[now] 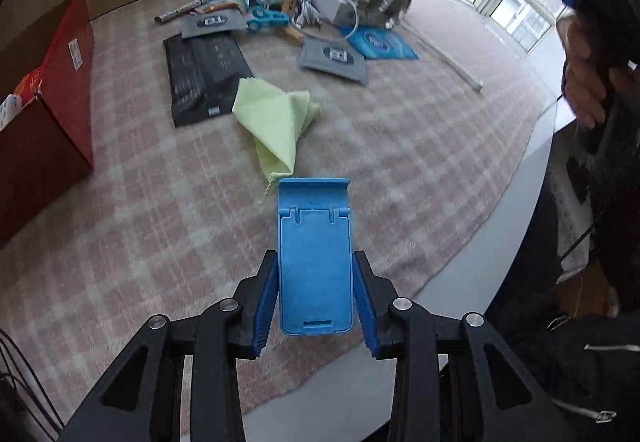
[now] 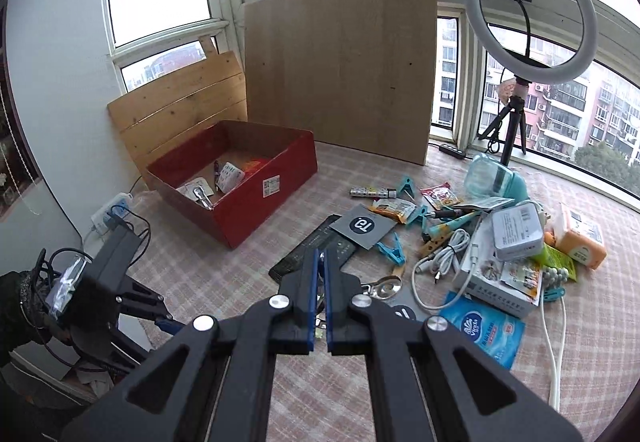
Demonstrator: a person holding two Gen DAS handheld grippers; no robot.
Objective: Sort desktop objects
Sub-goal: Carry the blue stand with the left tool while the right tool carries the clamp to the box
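My left gripper (image 1: 316, 294) clamps a flat blue plastic folding phone stand (image 1: 315, 258), held above the near checked cloth. My right gripper (image 2: 320, 298) is closed on a shiny metal keyring piece (image 2: 380, 288). I judge this the carry step; next, move left and release into the open red cardboard box (image 2: 260, 197).
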